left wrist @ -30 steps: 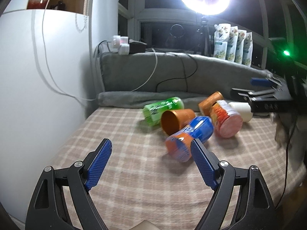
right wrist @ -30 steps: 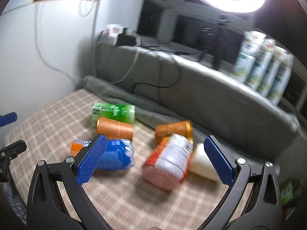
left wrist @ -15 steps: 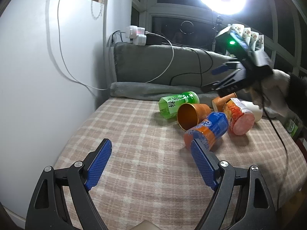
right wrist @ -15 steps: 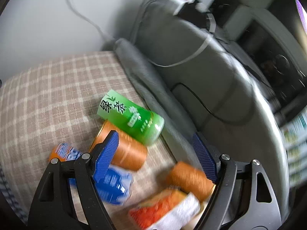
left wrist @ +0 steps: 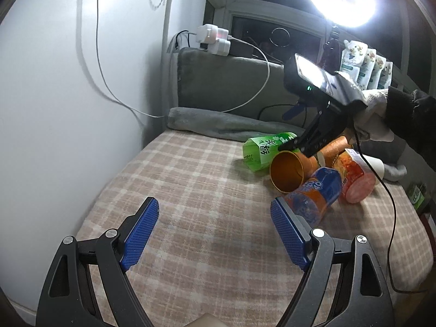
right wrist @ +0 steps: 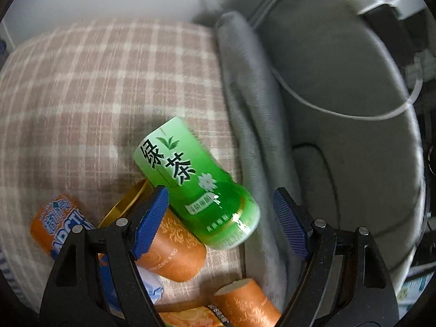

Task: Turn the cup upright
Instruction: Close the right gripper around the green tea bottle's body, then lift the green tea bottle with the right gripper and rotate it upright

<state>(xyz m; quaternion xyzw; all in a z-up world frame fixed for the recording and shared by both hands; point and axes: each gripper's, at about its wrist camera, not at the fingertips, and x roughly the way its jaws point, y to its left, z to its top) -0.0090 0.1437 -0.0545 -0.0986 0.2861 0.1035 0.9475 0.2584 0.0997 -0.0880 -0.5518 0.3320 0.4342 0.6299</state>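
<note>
- We are holding the right gripper [right wrist: 219,214] over the green cup [right wrist: 196,182], jaws released and straddling it without touching.
- The green cup is lying on its side near the bed's [left wrist: 190,179] back edge, touching the orange cup [right wrist: 171,245].
- We are keeping the left gripper [left wrist: 214,233] released above the plaid bed.

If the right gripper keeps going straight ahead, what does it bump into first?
Probably the green cup. It lies on its side right between the open jaws of the right gripper, ahead of them. The orange cup lies under the left jaw and might get brushed too; depth is hard to judge.
</note>
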